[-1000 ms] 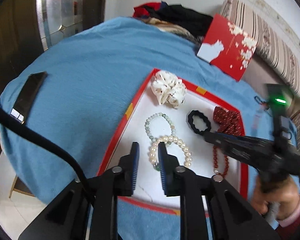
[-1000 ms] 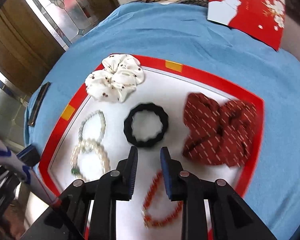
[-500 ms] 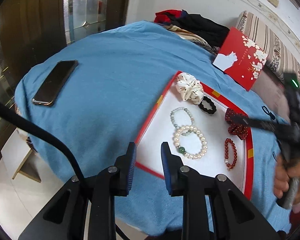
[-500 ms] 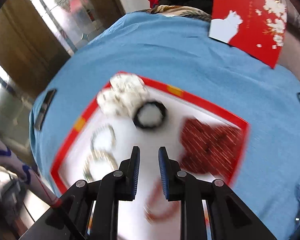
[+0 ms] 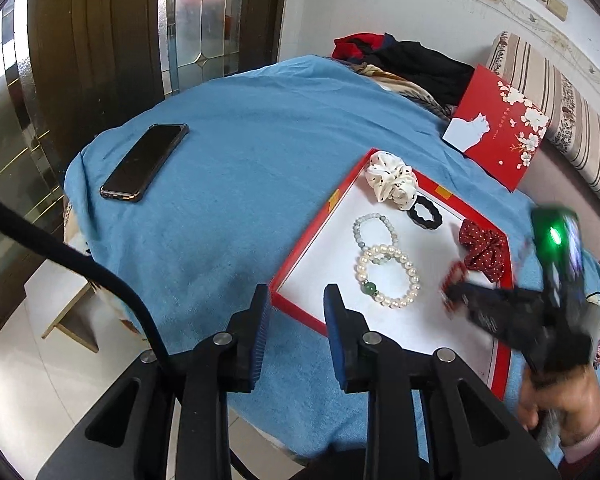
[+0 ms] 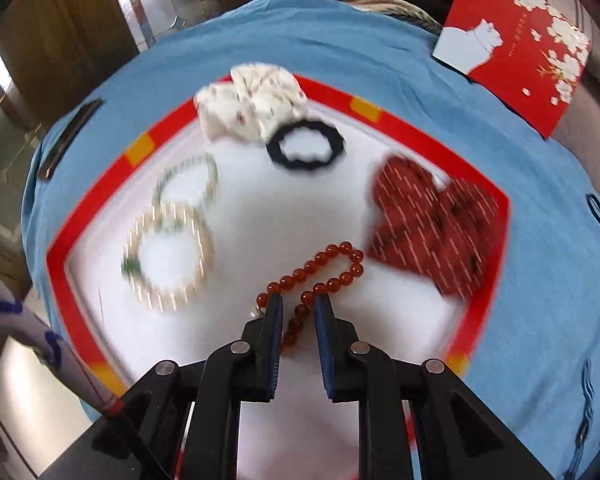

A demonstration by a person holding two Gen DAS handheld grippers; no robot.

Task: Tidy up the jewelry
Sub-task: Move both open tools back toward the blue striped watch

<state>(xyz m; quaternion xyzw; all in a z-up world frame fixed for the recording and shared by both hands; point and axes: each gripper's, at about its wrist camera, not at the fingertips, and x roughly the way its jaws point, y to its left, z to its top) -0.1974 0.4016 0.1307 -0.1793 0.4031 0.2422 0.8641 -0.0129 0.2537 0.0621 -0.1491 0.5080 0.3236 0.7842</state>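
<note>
A red-rimmed white tray (image 5: 312,232) lies on the blue cloth with a white scrunchie (image 5: 392,182), a black hair tie (image 5: 410,214), a red scrunchie (image 5: 484,248), a pearl bracelet (image 5: 415,280) and a pale bead bracelet (image 5: 358,236). My right gripper (image 6: 299,304) hangs over the tray's near right part. Its jaws are closing on a red bead bracelet (image 6: 332,252), which stays sharp while the tray (image 6: 100,196) blurs. My left gripper (image 5: 296,296) is open and empty above the tray's near left corner. From the left wrist, the right gripper (image 5: 456,292) looks blurred.
A dark phone (image 5: 144,162) lies at the cloth's far left. A red card with a white cat (image 5: 500,124) leans behind the tray, with piled clothes (image 5: 400,56) beyond. A person's hand (image 5: 560,396) holds the right gripper. A striped cushion sits at far right.
My left gripper drew back from above the pearl bracelet to the tray's near corner, its jaws a little wider. My right gripper dropped onto the red bead bracelet and closed on it.
</note>
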